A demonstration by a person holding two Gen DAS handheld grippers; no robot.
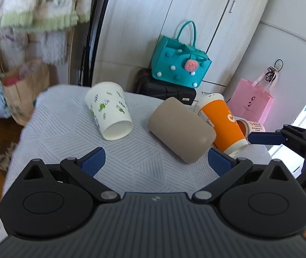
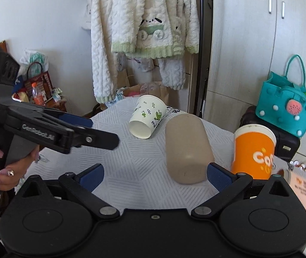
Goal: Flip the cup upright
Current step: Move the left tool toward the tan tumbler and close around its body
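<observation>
step: approach | beige cup point(image 2: 187, 148) on its side mid-surface point(image 1: 131, 165), between white cup point(image 1: 109, 111) and orange cup point(image 1: 223, 122) | left gripper point(image 1: 155, 160), right gripper point(image 2: 155, 175): jaws apart, empty | advice: clamp across body, swing base down

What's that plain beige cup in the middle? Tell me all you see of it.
The beige cup is a plain, matte, rounded tumbler, plastic by the look, with no print or handle. It lies on its side on the striped tablecloth, closed base toward the cameras, its mouth hidden. The orange paper cup stands close beside it. Neither tool grips it.
</observation>
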